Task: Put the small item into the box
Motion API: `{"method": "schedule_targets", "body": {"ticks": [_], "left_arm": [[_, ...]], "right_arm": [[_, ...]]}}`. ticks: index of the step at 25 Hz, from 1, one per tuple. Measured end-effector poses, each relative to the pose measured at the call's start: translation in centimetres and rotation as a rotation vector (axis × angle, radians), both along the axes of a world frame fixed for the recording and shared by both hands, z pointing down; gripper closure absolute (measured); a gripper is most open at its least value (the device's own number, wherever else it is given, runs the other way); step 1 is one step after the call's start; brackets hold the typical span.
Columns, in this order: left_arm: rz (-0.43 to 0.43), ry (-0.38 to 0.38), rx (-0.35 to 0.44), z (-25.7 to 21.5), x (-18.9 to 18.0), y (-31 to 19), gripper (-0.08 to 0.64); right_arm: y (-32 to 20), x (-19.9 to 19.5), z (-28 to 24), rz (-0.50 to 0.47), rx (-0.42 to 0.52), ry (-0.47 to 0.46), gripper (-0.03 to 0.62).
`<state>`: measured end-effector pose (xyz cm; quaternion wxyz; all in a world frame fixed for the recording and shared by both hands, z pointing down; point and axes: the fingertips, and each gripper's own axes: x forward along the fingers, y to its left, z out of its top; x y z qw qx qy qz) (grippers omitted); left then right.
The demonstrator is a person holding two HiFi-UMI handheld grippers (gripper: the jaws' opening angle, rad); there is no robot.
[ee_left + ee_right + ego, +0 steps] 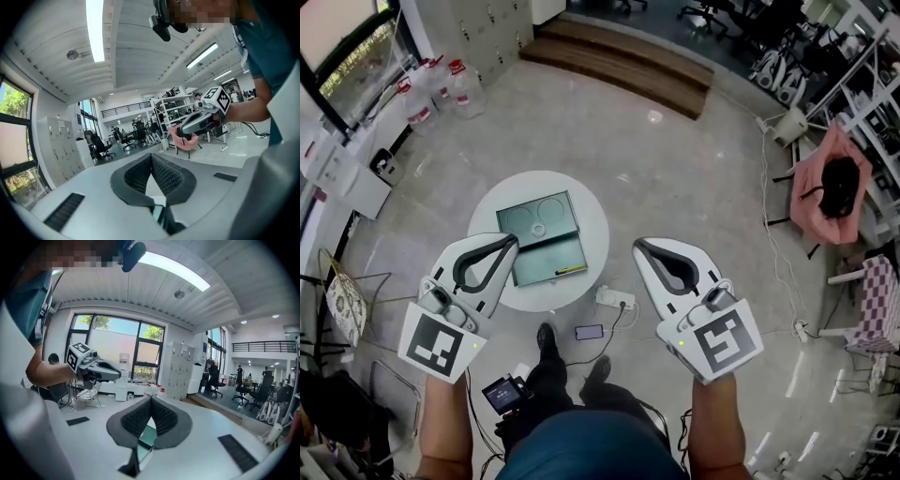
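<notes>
My jaws are closed tip to tip on both the left gripper (512,240) and the right gripper (638,247), holding nothing. Below me, the flat dark green rectangular box (551,251) lies on the round white table (592,221). A small pale ring-shaped item (539,228) rests on its upper half.

Small item (539,228) in box (553,258): indistinct
</notes>
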<state>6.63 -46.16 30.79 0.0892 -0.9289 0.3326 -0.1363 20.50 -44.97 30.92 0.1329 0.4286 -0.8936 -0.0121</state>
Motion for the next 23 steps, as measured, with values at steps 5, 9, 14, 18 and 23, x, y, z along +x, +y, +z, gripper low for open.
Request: {"method": "schedule_targets", "body": {"ticks": [5, 9, 14, 18, 23], "left_arm": [[0.01, -0.018, 0.039, -4.2, 0.4, 3.8, 0.541], [0.007, -0.024, 0.061, -5.8, 0.2, 5.8, 0.541], [0.021, -0.053, 0.098, -8.0, 0.4, 8.5, 0.541], [0.02, -0.061, 0.103, -9.3, 0.5, 9.3, 0.541], [0.036, -0.082, 0.118, -10.7, 1.3, 9.3, 0.541]], "right_arm": [[3.1, 0.2, -4.6, -0.017, 0.03, 0.01, 0.555], [4.8, 0.2, -6.4, -0.023, 0.057, 0.018, 0.555], [7.2, 0.4, -8.8, -0.03, 0.072, 0.019, 0.555], [7.8, 0.6, -10.2, -0.035, 0.073, 0.021, 0.555], [7.6, 1.1, -11.5, -0.04, 0.069, 0.022, 0.555]]}}
